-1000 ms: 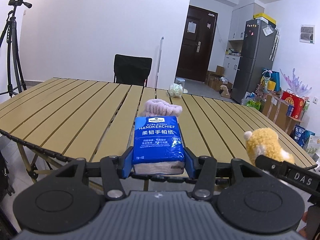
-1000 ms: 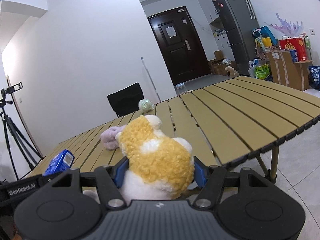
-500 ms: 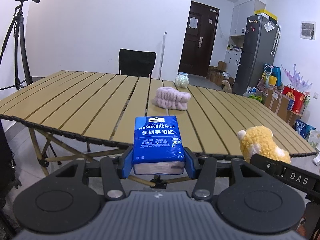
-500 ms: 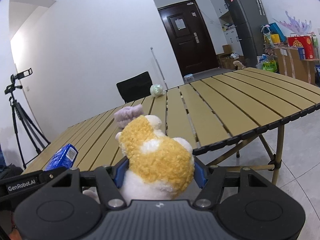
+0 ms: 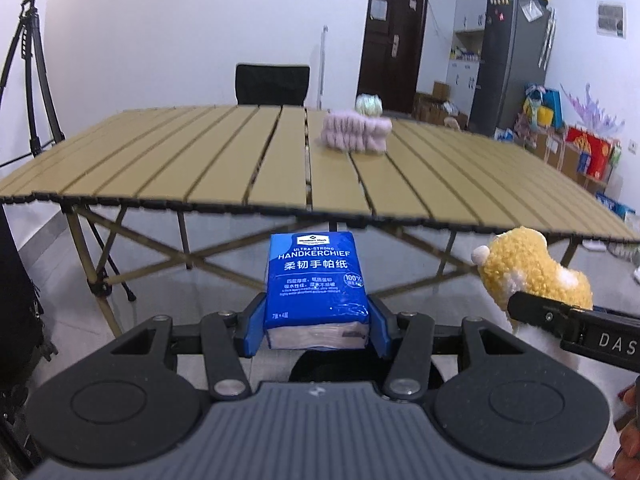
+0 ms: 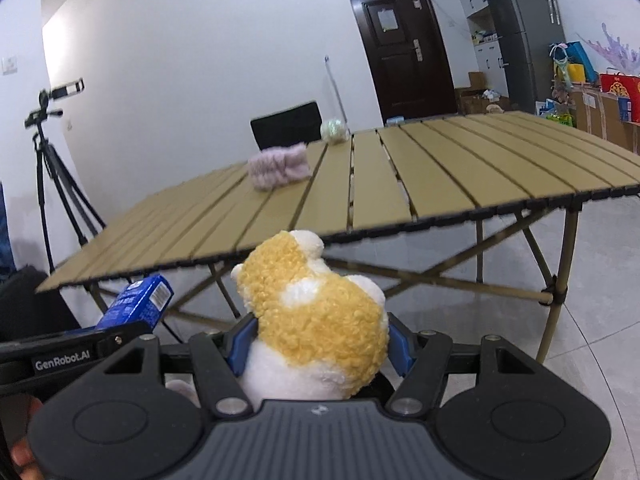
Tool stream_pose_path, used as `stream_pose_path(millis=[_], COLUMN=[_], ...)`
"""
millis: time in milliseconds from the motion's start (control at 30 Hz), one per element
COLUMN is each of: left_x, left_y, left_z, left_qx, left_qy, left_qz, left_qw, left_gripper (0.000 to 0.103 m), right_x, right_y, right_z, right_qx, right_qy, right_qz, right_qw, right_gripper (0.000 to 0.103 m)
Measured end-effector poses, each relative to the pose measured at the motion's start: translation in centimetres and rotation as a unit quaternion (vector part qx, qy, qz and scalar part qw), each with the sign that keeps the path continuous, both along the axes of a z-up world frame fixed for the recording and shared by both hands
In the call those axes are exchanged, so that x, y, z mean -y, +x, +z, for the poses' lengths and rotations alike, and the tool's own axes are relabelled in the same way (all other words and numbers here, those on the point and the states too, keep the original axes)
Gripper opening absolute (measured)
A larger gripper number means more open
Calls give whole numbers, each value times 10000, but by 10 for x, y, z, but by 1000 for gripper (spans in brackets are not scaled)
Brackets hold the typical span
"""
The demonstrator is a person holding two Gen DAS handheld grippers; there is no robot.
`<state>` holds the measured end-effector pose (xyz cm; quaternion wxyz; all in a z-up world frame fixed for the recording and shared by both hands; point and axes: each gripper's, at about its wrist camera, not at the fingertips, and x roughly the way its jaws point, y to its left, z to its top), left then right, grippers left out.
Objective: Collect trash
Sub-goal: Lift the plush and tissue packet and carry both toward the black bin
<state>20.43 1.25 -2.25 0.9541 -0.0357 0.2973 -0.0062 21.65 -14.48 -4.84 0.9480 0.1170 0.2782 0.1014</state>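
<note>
Glossy blue rectangular handkerchief pack (image 5: 317, 284) pinched upright in left tool (image 5: 316, 322); curly yellow-white plush toy (image 6: 320, 328) pinched in right tool (image 6: 318, 342).

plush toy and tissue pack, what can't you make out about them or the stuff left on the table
- Plush toy: face turned away in the right wrist view; underside hidden by the right gripper.
- Tissue pack: small print unreadable; base hidden in the left gripper.
- Pale ball on the table: blurred, partly behind the pink fluffy item.
</note>
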Motion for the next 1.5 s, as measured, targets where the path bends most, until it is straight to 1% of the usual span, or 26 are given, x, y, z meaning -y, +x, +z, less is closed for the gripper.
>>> stream_pose_path(millis=[267, 500, 733, 933, 1133, 1333, 1500], left_x=[0, -5, -11, -21, -30, -30, -26], left_y=[-1, 6, 14, 24, 36, 42, 47], left_z=[-33, -62, -86, -102, -113, -112, -105], left_qx=[-472, -860, -1264, -1638, -1977, -2042, -1991], left_qy=[120, 203, 227, 227, 132, 82, -15], left_qz=[-100, -70, 33, 308, 492, 560, 526], left_qw=[9988, 9961, 9917, 9858, 9789, 9773, 9786], left_gripper=[52, 52, 52, 52, 52, 52, 52], right_x=[-4, 2, 25, 47, 55, 55, 57], right_y=[-3, 1, 3, 10, 17, 23, 29], right_z=[-35, -64, -94, -119, -135, -141, -150], right_qx=[-528, -980, -1408, -1776, -2044, -2164, -2290], right_qy=[-216, -355, -451, -549, -588, -619, -657], right_qz=[178, 201, -65, -396, -554, -625, -687], right_qw=[9982, 9944, 9890, 9818, 9756, 9723, 9688], right_gripper=[64, 64, 64, 64, 64, 64, 64])
